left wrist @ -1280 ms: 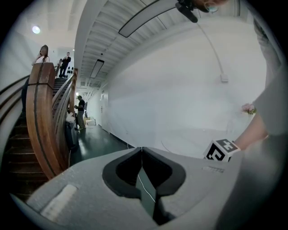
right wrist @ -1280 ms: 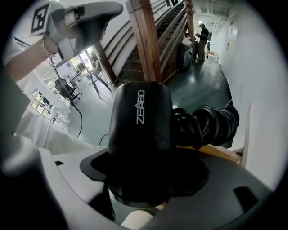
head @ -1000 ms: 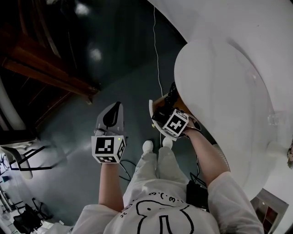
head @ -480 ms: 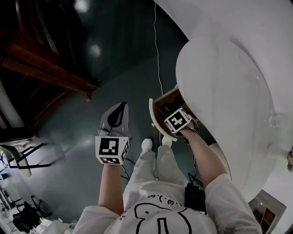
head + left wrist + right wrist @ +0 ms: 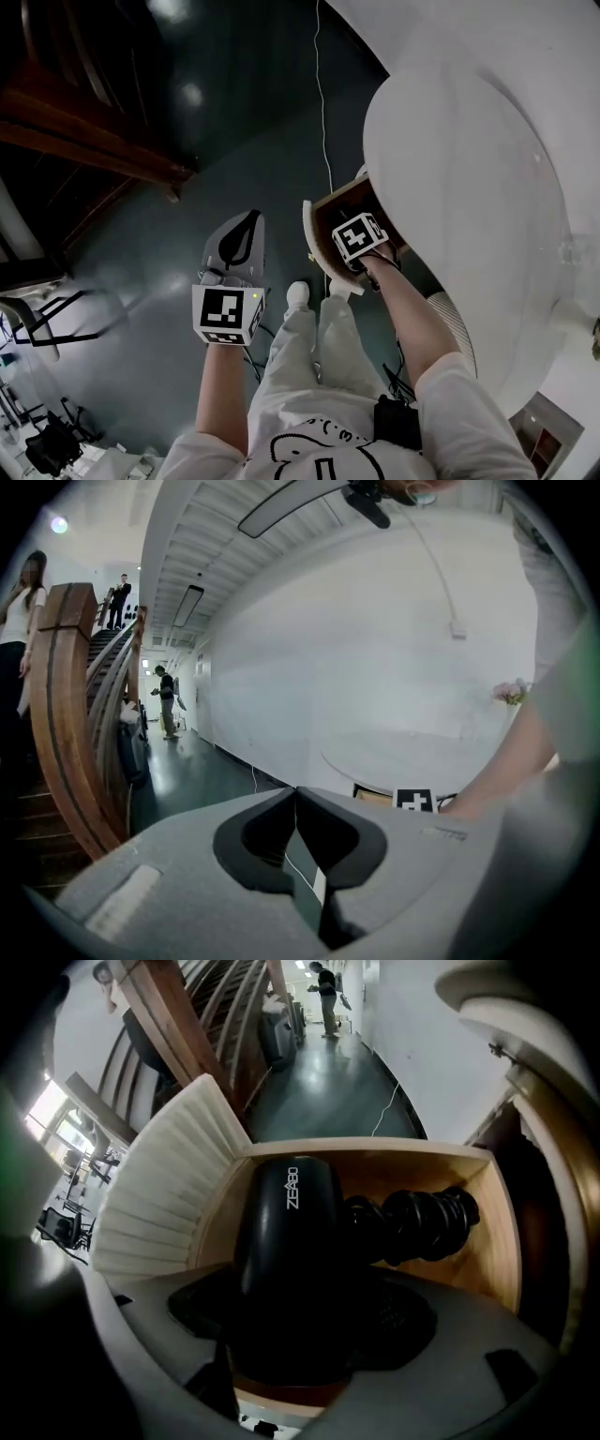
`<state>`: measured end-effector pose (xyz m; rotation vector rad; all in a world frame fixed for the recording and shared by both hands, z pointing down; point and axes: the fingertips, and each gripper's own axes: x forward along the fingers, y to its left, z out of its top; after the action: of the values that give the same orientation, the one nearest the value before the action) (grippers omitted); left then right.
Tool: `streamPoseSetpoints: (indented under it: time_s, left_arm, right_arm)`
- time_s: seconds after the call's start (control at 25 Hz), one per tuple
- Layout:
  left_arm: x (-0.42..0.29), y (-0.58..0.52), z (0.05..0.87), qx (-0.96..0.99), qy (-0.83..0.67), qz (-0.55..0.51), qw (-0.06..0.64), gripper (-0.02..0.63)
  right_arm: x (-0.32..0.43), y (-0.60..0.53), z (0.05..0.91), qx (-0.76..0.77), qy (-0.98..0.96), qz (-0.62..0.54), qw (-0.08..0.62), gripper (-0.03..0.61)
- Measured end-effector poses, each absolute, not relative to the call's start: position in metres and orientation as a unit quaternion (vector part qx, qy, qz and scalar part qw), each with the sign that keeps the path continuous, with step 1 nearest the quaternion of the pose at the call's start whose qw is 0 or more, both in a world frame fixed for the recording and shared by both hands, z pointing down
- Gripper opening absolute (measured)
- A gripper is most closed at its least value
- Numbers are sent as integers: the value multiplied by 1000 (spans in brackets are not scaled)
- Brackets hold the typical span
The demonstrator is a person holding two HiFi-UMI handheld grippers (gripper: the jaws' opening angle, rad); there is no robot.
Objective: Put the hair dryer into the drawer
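The black hair dryer (image 5: 286, 1232) sits between the jaws of my right gripper (image 5: 300, 1335), which is shut on its body and points straight down. The dryer's coiled black cord (image 5: 422, 1222) lies inside the open wooden drawer (image 5: 497, 1251). In the head view my right gripper (image 5: 359, 236) is over the drawer (image 5: 323, 214), which sticks out from under the round white table (image 5: 459, 187); its fingertips are hidden there. My left gripper (image 5: 236, 242) hovers over the floor to the left, shut and empty (image 5: 300, 855).
The drawer's white ribbed front (image 5: 169, 1204) faces the person. A wooden staircase (image 5: 103, 141) runs along the left. A thin white cable (image 5: 322, 112) trails across the dark floor. A person (image 5: 165, 700) stands far down the hallway.
My right gripper has dropped lower into the drawer with the hair dryer and rolled at the wrist. My left gripper has sunk a little.
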<state>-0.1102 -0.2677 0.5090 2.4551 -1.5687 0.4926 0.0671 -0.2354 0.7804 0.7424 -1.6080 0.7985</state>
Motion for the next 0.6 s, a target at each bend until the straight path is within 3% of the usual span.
streamPoseSetpoints:
  time_s: [0.6]
  left_arm:
    - [-104,-251,543,830,-516,188,95,15]
  right_arm:
    - [75,-246,826,330,-660,328,590,351]
